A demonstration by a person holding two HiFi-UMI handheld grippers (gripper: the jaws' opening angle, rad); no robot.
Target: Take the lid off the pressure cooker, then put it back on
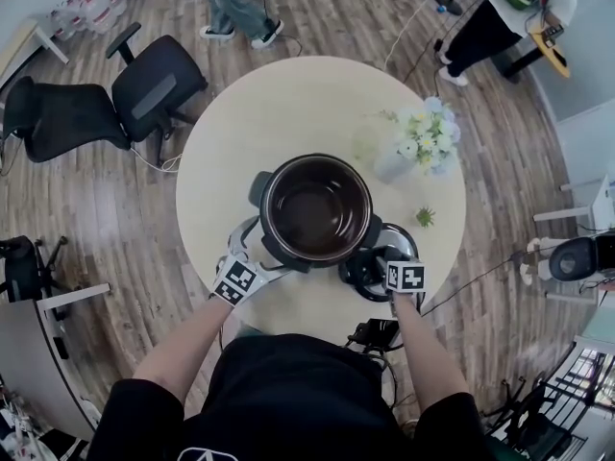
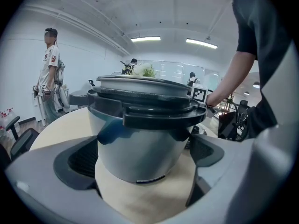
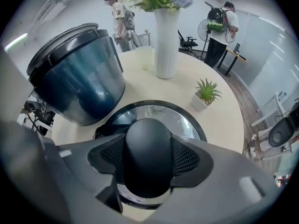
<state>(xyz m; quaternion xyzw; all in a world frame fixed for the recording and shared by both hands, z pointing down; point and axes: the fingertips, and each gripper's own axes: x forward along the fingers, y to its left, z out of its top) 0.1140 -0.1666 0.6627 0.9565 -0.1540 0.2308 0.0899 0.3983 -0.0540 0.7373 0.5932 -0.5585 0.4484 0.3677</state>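
Note:
The open pressure cooker pot (image 1: 317,209) stands mid-table, dark inside, with steel walls and a black rim (image 2: 140,148) (image 3: 77,83). My left gripper (image 1: 259,257) (image 2: 145,155) is at its near-left side, jaws wide and pads against the lower body on both sides. The glass lid (image 1: 408,243) (image 3: 154,113) is down at the table top to the right of the pot; whether it rests there I cannot tell. My right gripper (image 1: 382,260) (image 3: 148,157) points steeply down and is shut on the lid's black knob (image 3: 148,139).
A white vase of flowers (image 1: 423,142) (image 3: 167,41) and a small potted plant (image 1: 425,217) (image 3: 205,94) stand right of the pot on the round table (image 1: 288,104). Black office chairs (image 1: 144,84) are at the left. People (image 1: 235,8) stand beyond the table.

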